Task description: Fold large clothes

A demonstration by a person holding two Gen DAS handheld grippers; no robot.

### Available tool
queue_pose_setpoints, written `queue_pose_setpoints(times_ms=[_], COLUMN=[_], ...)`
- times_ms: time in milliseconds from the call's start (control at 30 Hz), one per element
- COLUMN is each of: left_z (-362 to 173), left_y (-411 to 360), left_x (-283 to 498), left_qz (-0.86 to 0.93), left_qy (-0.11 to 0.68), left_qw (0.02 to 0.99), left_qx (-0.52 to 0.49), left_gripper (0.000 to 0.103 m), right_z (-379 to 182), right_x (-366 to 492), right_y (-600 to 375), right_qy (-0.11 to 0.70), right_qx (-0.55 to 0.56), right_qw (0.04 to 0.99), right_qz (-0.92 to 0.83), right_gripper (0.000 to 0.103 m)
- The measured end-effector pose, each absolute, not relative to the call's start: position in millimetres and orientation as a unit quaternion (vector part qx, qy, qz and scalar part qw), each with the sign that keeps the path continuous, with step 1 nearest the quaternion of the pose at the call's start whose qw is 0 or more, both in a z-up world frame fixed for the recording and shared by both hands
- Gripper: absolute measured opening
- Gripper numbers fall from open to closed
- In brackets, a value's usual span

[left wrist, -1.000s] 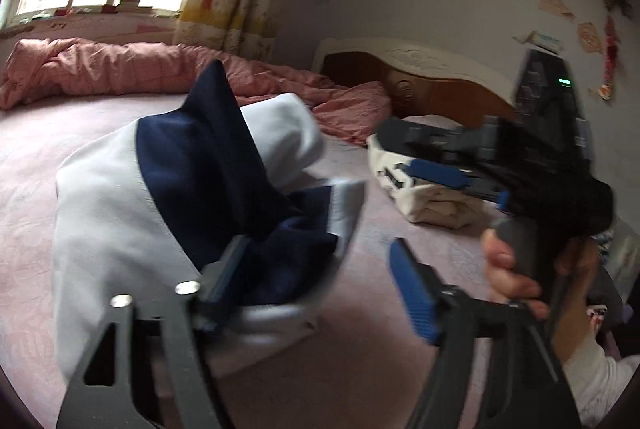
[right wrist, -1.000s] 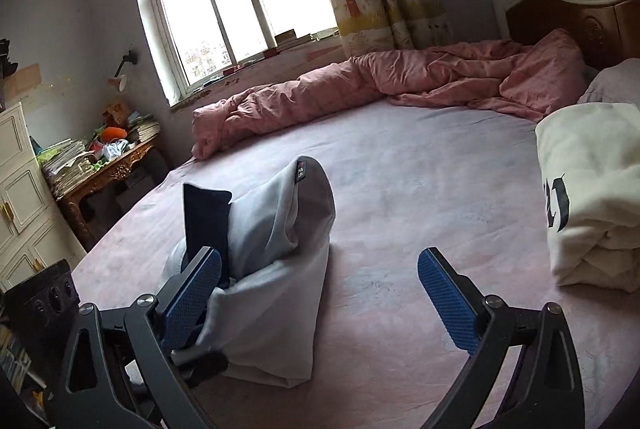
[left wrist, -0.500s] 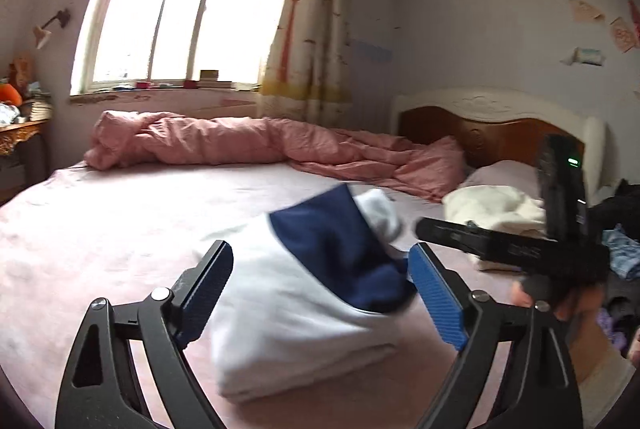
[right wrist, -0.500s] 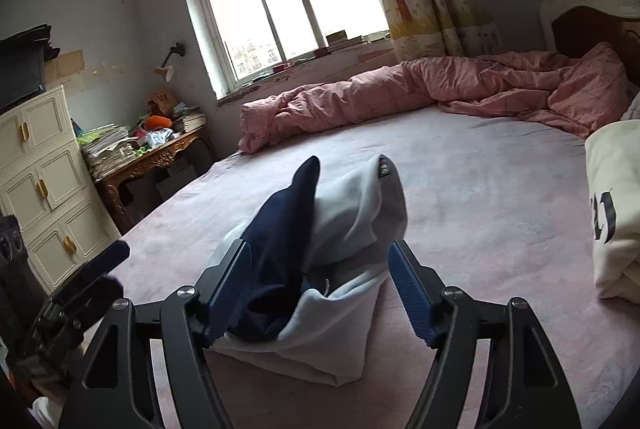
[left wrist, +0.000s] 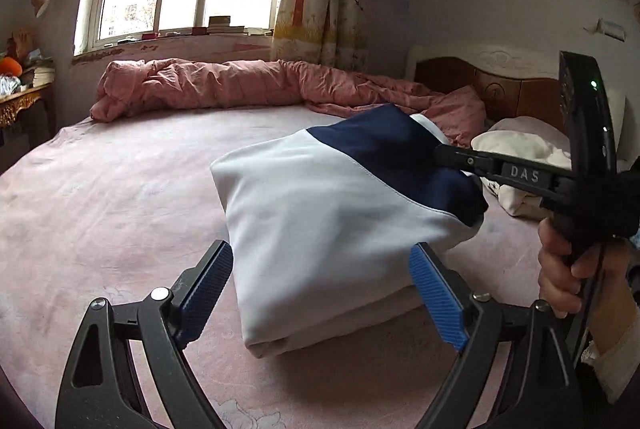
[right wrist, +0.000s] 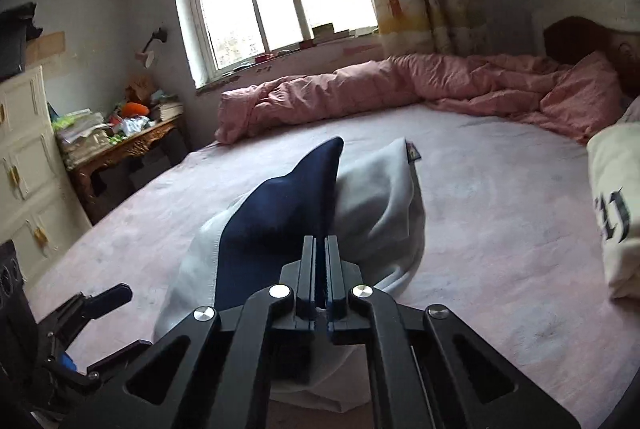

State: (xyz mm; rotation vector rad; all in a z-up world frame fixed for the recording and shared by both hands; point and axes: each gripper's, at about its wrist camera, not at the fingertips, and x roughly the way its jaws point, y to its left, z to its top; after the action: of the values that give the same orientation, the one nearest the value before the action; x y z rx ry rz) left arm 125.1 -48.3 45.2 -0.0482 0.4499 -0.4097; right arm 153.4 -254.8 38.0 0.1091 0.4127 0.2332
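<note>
Two views differ: left tongs (left wrist: 320,293) stand spread around the folded garment (left wrist: 320,221); right tongs (right wrist: 320,269), at 3 o'clock, clamp its navy fold.

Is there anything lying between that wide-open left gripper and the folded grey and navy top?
Nothing visible. The left gripper is open, its blue pads on either side of the folded top, with only bare pink bedsheet around.

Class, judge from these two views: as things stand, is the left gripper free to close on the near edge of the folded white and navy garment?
Probably yes. The left gripper stands open with its blue pads either side of the folded white and navy garment's near edge, nothing between. The right gripper is shut on the garment's far navy part, clear of that edge.
</note>
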Motion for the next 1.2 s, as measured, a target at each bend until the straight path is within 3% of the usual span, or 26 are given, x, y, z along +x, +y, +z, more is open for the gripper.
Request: queue_pose_setpoints(times_ms=[100, 167, 233, 267, 433, 500, 700, 833, 1033, 1133, 1167, 1200], left_z=[57.0, 62.7, 62.0, 58.5, 42.4, 37.1, 25.9, 24.2, 23.4, 22.2, 21.4, 20.5], left_y=[-35.7, -37.0, -43.4, -46.6, -56.9, -53.2, -37.3, -34.5, -39.2, -39.0, -38.4, -36.8], left_x=[149.5, 169.4, 188.5, 194.3, 189.8, 191.4, 190.6, 190.1, 185.4, 185.2, 185.5, 186.3], left_qz=[-0.207, -0.243, -0.248, -0.24, -0.209, -0.202, -0.226, -0.227, -0.22, -0.22, -0.221, -0.222], left_qy=[0.223, 0.244, 0.281, 0.29, 0.276, 0.281, 0.261, 0.255, 0.246, 0.245, 0.246, 0.247], left_qw=[0.949, 0.935, 0.924, 0.923, 0.937, 0.937, 0.935, 0.936, 0.941, 0.941, 0.94, 0.939], left_qx=[-0.085, -0.091, -0.081, -0.077, -0.035, -0.046, -0.08, -0.088, -0.077, -0.08, -0.084, -0.089], left_gripper=[0.089, 0.082, 0.032, 0.031, 0.054, 0.058, 0.06, 0.061, 0.062, 0.064, 0.065, 0.067], right_z=[32.3, 15.1, -5.8, -13.2, -19.8, -21.6, -3.8, 10.6, -13.6, -15.3, -10.3, -5.3], right_x=[156.4, 169.6, 183.8, 187.6, 198.5, 202.6, 186.8, 173.4, 204.9, 202.0, 194.6, 186.1], right_y=[-250.9, -253.9, -258.3, -259.3, -265.1, -270.2, -285.8, -287.7, -302.6, -311.0, -313.4, -313.8], right_qy=[0.228, 0.272, 0.314, 0.321, 0.328, 0.332, 0.303, 0.258, 0.344, 0.32, 0.291, 0.262], right_qx=[0.035, 0.049, 0.088, 0.097, 0.104, 0.114, 0.172, 0.144, 0.176, 0.221, 0.235, 0.237], right_qw=[0.968, 0.956, 0.94, 0.937, 0.932, 0.929, 0.928, 0.948, 0.916, 0.917, 0.924, 0.932], right_qz=[0.103, 0.097, 0.099, 0.097, 0.109, 0.116, 0.131, 0.117, 0.106, 0.09, 0.085, 0.079], right_gripper=[0.003, 0.003, 0.003, 0.003, 0.003, 0.003, 0.006, 0.01, 0.01, 0.011, 0.014, 0.032])
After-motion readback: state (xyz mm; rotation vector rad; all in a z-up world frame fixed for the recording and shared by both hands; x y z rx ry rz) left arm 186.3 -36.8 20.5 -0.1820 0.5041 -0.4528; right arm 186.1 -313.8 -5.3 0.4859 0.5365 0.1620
